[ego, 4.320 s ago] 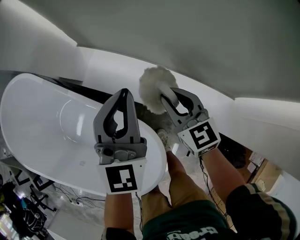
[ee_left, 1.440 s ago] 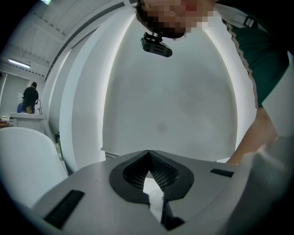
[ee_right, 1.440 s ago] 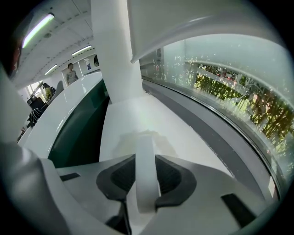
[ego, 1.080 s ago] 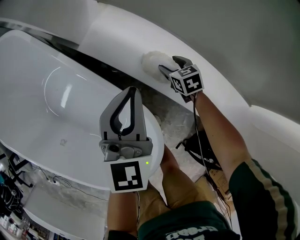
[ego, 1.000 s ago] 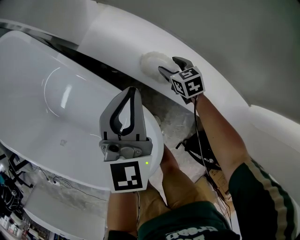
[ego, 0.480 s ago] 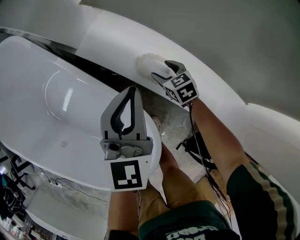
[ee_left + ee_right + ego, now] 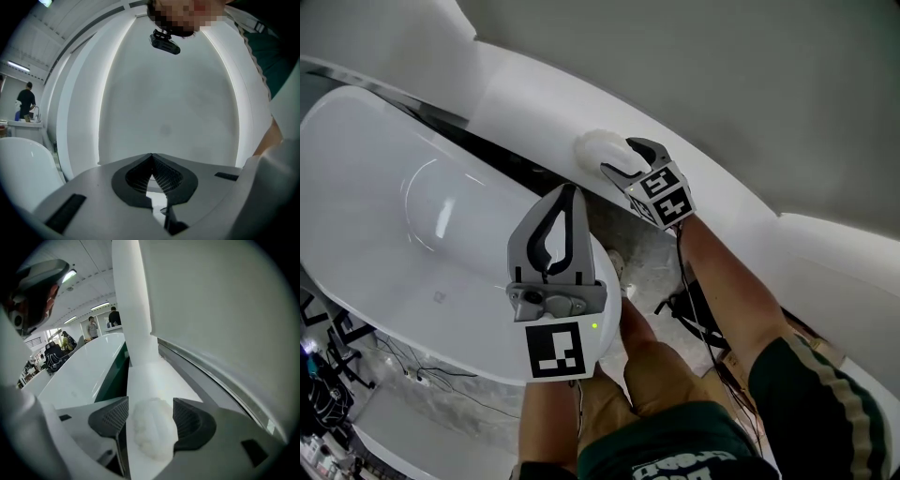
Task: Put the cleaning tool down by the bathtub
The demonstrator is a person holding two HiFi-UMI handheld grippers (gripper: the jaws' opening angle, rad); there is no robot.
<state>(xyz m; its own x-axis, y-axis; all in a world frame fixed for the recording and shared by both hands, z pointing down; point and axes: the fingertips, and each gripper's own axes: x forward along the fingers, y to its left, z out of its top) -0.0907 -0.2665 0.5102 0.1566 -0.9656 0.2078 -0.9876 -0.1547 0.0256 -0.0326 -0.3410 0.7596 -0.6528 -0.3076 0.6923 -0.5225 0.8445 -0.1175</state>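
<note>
Our right gripper (image 7: 150, 405) has its jaws clamped on the fluffy white cleaning tool (image 7: 149, 434), which rests between them on the white ledge (image 7: 154, 376) beside the bathtub (image 7: 375, 206). Our left gripper (image 7: 152, 157) holds its jaws together with nothing between them.

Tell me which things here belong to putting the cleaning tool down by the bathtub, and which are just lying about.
Job: fluffy cleaning tool, held in the right gripper; bathtub; white ledge beside it.
Lying about: floor cables; left gripper, shut and empty; people far off.
</note>
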